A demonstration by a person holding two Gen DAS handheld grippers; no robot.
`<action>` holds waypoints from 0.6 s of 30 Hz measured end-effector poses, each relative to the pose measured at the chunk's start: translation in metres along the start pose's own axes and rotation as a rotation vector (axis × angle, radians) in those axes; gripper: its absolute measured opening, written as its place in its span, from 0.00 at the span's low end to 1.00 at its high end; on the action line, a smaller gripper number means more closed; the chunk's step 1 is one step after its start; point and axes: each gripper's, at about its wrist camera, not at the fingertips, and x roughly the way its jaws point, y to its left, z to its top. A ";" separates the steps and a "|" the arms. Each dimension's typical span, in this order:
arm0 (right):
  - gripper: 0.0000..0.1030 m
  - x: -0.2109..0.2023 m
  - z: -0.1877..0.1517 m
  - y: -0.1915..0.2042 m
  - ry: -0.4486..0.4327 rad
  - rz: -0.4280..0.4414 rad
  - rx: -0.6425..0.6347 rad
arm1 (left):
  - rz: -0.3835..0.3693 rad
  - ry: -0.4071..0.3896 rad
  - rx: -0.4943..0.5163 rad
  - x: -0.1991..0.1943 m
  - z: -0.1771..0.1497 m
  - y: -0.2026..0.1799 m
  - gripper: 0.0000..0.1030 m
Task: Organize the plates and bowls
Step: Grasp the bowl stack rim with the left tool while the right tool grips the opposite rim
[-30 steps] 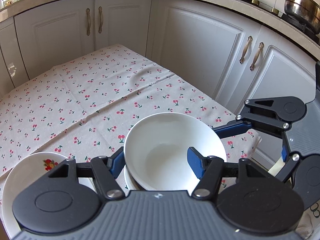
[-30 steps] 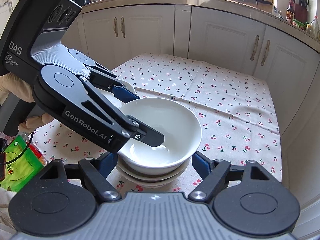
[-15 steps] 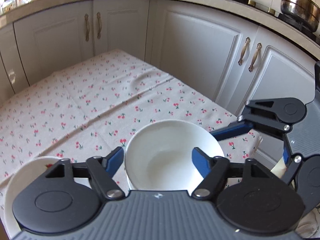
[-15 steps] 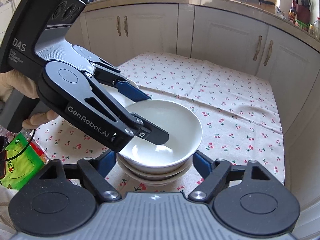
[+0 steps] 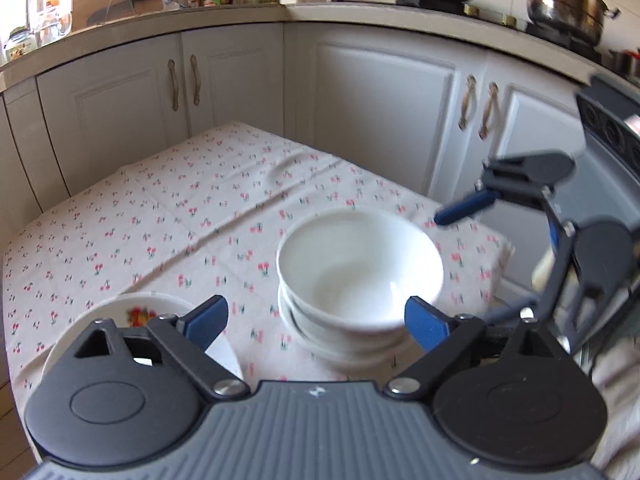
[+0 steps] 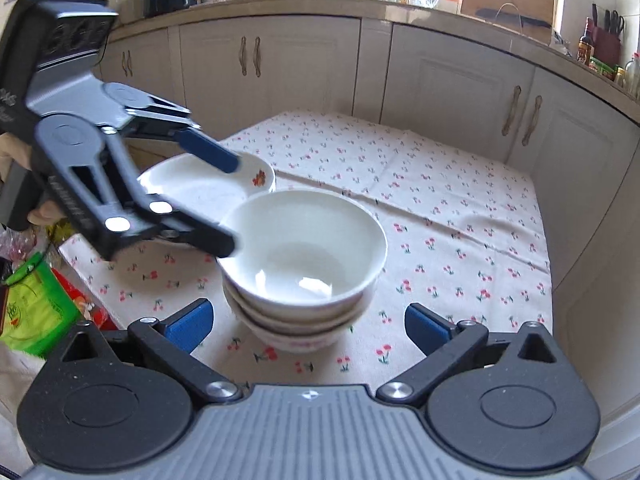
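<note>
Nesting white bowls [image 6: 304,264] sit stacked beside a fruit-patterned plate [image 6: 208,180].

Two close wrist views, opposite sides, sharing the bowl stack [image 5: 356,280]

Cherry-print tablecloth [image 6: 440,208], white cabinets [image 5: 384,112], steel pot [image 5: 564,0] (on stove), green packet [image 6: 28,312]

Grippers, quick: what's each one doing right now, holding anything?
Left gripper: open, holding nothing, lower finger at the rim of the top bowl.
Right gripper: open, empty, short of the bowl stack.
</note>
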 end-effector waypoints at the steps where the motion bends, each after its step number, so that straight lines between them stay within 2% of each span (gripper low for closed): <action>1: 1.00 0.001 -0.002 0.000 0.007 -0.005 -0.005 | -0.001 0.011 0.013 0.000 -0.003 -0.001 0.93; 7: 1.00 0.012 -0.010 -0.005 0.053 -0.008 -0.011 | -0.022 0.046 0.089 0.005 -0.015 -0.012 0.93; 11: 1.00 0.022 -0.013 -0.008 0.078 -0.009 -0.006 | -0.053 0.099 0.102 0.021 -0.022 -0.015 0.93; 18: 1.00 0.036 -0.015 -0.013 0.106 0.004 -0.008 | -0.074 0.141 0.147 0.041 -0.025 -0.014 0.93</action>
